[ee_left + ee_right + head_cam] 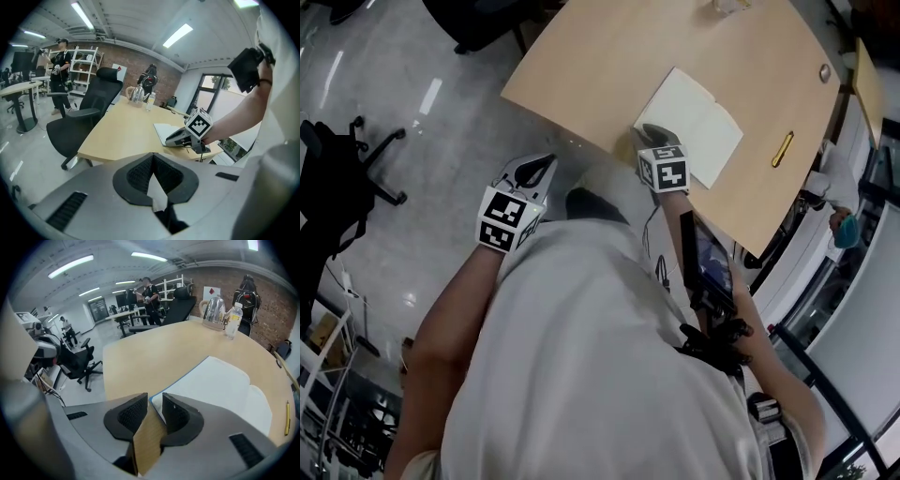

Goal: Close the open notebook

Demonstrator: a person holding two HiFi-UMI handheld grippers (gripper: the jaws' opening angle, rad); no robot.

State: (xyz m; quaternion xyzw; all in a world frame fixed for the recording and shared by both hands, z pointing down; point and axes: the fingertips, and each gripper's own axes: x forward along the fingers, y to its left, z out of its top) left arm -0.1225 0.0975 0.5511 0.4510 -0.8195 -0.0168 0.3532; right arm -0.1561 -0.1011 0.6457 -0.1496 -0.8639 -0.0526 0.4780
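We see bare table (600, 66) left of the notebook (698, 127); a pen (783, 148) lies right of it, kettle (214, 312) and bottle (232, 320) well beyond.

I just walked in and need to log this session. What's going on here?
A person with a gripper in each hand stands at a wooden table where a notebook lies open, pages up. The right gripper is at the notebook's near corner, jaws apart, with the corner just at their tips and nothing clamped. The left gripper hangs beyond the table's edge over the floor, its jaws together and empty. The notebook is not yet closed.
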